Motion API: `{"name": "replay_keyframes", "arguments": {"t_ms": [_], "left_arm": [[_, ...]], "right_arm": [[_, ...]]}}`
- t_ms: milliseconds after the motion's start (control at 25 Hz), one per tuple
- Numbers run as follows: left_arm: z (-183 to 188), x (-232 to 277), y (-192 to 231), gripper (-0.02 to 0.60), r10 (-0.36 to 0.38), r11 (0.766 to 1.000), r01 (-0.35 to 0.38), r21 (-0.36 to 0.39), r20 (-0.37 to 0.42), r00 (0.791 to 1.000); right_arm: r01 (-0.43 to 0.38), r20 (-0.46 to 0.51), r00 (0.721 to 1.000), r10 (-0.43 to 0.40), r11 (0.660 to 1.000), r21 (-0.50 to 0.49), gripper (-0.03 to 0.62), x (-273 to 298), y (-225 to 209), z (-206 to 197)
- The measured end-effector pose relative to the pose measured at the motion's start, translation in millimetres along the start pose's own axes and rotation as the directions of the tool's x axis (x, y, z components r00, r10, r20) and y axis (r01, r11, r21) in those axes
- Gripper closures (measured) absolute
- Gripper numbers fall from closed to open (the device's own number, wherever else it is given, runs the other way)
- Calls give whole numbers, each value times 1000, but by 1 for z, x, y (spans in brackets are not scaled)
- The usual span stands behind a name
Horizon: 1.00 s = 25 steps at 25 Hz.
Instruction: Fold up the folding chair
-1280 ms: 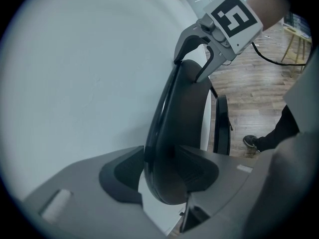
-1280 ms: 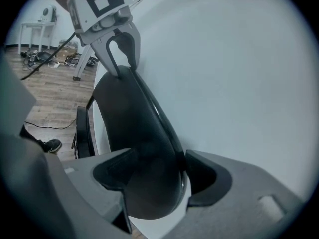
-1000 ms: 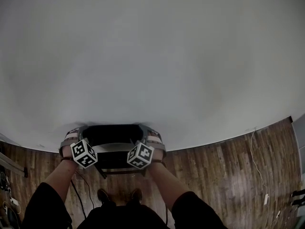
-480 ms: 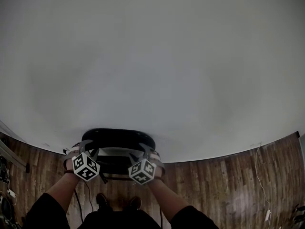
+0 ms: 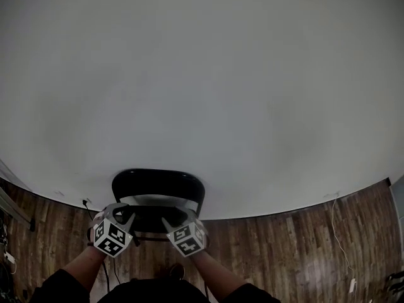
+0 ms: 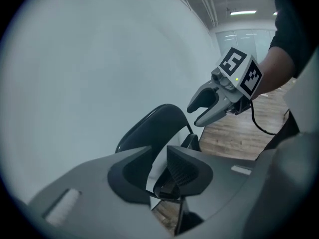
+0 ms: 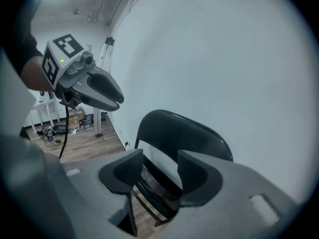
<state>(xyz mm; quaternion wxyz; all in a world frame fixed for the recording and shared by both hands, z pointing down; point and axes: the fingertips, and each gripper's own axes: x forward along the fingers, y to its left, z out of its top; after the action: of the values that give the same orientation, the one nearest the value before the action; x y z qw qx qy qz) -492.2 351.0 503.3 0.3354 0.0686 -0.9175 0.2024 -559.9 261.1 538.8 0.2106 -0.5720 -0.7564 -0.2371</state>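
The black folding chair (image 5: 158, 182) stands against the white wall, its seat (image 7: 149, 180) turned up close to the frame. My left gripper (image 5: 124, 214) and right gripper (image 5: 177, 218) hover side by side just in front of it, apart from it. In the left gripper view the chair's back (image 6: 154, 123) shows beyond my left gripper's (image 6: 158, 176) own jaws, and the right gripper (image 6: 195, 114) floats at the upper right. In the right gripper view the chair (image 7: 184, 133) lies past the right gripper (image 7: 160, 176), with the left gripper (image 7: 119, 102) at upper left. Both jaws have just been closing, with nothing between them.
A wide white wall (image 5: 202, 74) fills most of the head view. Wooden floor (image 5: 284, 251) runs below it, with a thin cable (image 5: 338, 232) at the right. A black cord (image 5: 104, 270) trails near the person's feet. Stands and boxes (image 7: 75, 116) sit along the wall to the left.
Both grippers have let go of the chair's sides and drawn back toward the person. The chair now stands free and taller against the wall. Both jaws have narrowed.
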Motion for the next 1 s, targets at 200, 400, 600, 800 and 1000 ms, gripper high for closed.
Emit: {"name": "replay_keyframes", "arguments": {"t_ms": [200,400,600,800,1000], "left_arm": [[-33,-38,-28,492,-65,997,67,-32,45,997],[-67,-71,-42,496,-116,993,118,-27,66,991],[-85,-104,-57,500,-150,987,156,-41,123,981],[-65,-152,-69,512,-159,982,179,-61,245,956],[-41,-191,-91,520,-162,982,185,-43,321,933]], "right_arm": [[-17,15,1000,15,995,95,390,-16,61,-3],[-4,-32,999,9,989,145,395,-20,114,-17],[17,-32,999,-11,983,180,401,-32,160,-16],[-3,50,999,-7,981,193,409,-66,192,15],[-63,185,982,24,975,211,416,-108,203,50]]}}
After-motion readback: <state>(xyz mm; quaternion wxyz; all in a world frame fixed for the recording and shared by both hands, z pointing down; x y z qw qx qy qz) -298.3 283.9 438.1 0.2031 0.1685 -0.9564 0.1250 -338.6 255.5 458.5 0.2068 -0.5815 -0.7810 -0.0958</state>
